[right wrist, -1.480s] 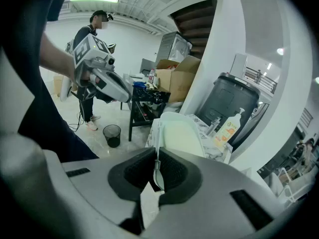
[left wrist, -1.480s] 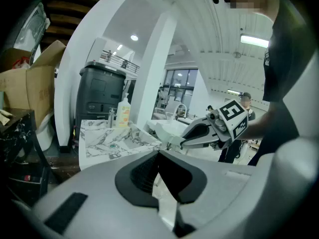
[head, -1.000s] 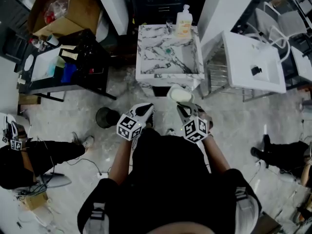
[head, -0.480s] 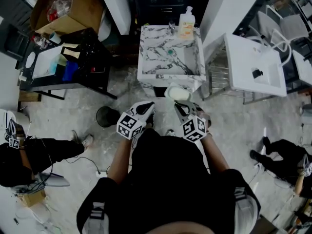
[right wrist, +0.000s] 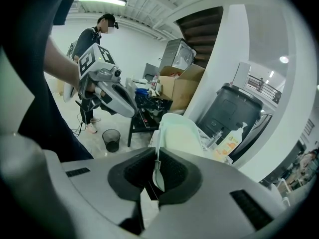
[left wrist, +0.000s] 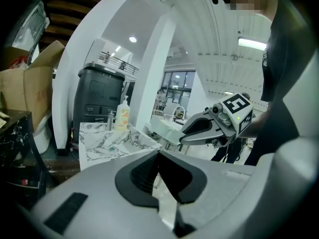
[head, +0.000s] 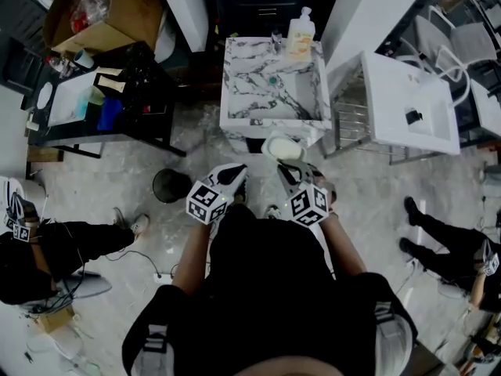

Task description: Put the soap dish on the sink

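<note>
Right gripper (head: 291, 171) pinches the pale soap dish (head: 286, 149) by its rim, ready for set-down on the marble sink (head: 235, 121) at 12 o'clock; left gripper (head: 233, 176) idle, closed, empty.

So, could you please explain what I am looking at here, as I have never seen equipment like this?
There is no robot: a person holds a two-jaw gripper in each hand. The head view comes from a camera on the person's head, looking steeply down at the left gripper, the right gripper and a marble-patterned sink in front of them. The other two pictures come from a camera riding on each gripper, looking along its jaws. The cubes with square markers are part of the grippers. The right gripper is clamped on the rim of a pale soap dish, held just short of the sink's front edge. The left gripper's jaws are together with nothing between them. A pump bottle stands at the sink's back edge.
</note>
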`<control>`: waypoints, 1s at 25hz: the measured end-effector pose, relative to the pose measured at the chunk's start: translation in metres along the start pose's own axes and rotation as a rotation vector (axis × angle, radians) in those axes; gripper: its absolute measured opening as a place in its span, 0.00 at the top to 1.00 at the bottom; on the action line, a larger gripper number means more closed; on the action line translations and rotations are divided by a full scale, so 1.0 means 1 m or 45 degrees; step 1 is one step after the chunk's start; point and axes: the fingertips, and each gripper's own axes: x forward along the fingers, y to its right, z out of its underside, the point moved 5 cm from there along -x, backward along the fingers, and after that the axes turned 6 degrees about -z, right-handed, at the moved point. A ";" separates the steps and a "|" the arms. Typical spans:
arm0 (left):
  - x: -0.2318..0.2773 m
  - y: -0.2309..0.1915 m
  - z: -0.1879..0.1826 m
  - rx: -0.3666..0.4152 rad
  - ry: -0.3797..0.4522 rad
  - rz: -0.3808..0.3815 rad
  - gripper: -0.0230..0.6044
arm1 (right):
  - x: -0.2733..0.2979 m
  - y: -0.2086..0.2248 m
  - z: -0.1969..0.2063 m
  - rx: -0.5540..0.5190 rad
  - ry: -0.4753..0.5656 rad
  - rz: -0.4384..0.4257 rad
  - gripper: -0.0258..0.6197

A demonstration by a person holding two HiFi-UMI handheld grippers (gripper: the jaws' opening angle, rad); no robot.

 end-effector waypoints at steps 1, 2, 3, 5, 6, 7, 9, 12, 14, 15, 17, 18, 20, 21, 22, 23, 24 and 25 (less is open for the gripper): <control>0.002 -0.003 -0.002 0.005 -0.002 0.006 0.97 | 0.002 0.002 0.000 0.005 -0.002 0.006 0.94; 0.004 -0.007 -0.004 0.011 -0.003 0.013 0.97 | 0.004 0.005 -0.001 0.007 -0.004 0.014 0.94; 0.007 -0.011 -0.006 0.017 -0.004 0.020 0.97 | 0.006 0.008 -0.002 0.008 -0.007 0.021 0.94; 0.012 -0.020 -0.012 0.031 -0.009 0.034 0.97 | 0.011 0.015 -0.006 0.015 -0.012 0.034 0.94; 0.016 -0.025 -0.015 0.038 -0.012 0.041 0.97 | 0.014 0.019 -0.009 0.021 -0.014 0.040 0.94; 0.019 -0.030 -0.018 0.044 -0.015 0.048 0.97 | 0.016 0.023 -0.010 0.029 -0.016 0.046 0.94; 0.027 -0.040 -0.024 0.052 -0.020 0.064 0.97 | 0.022 0.031 -0.011 0.041 -0.026 0.057 0.94; 0.037 -0.054 -0.030 0.060 -0.027 0.088 0.97 | 0.031 0.043 -0.015 0.051 -0.037 0.076 0.94; 0.044 -0.064 -0.034 0.068 -0.033 0.105 0.97 | 0.037 0.051 -0.018 0.062 -0.039 0.093 0.94; 0.047 -0.069 -0.035 0.072 -0.038 0.113 0.97 | 0.041 0.055 -0.019 0.068 -0.039 0.104 0.94; 0.052 -0.079 -0.038 0.078 -0.049 0.129 0.97 | 0.048 0.062 -0.022 0.079 -0.039 0.118 0.94; 0.055 -0.084 -0.040 0.081 -0.053 0.137 0.97 | 0.051 0.065 -0.023 0.084 -0.040 0.122 0.94; 0.061 -0.092 -0.044 0.088 -0.055 0.150 0.97 | 0.056 0.071 -0.025 0.091 -0.048 0.130 0.94; 0.063 -0.096 -0.046 0.091 -0.055 0.156 0.97 | 0.058 0.074 -0.026 0.095 -0.052 0.133 0.94; 0.066 -0.100 -0.048 0.094 -0.055 0.161 0.97 | 0.061 0.076 -0.026 0.099 -0.055 0.136 0.94; 0.069 -0.104 -0.049 0.096 -0.055 0.167 0.97 | 0.063 0.078 -0.027 0.103 -0.057 0.139 0.94; 0.071 -0.107 -0.050 0.098 -0.055 0.174 0.97 | 0.066 0.081 -0.027 0.108 -0.060 0.143 0.94; 0.074 -0.110 -0.051 0.098 -0.056 0.181 0.97 | 0.068 0.083 -0.027 0.112 -0.063 0.148 0.94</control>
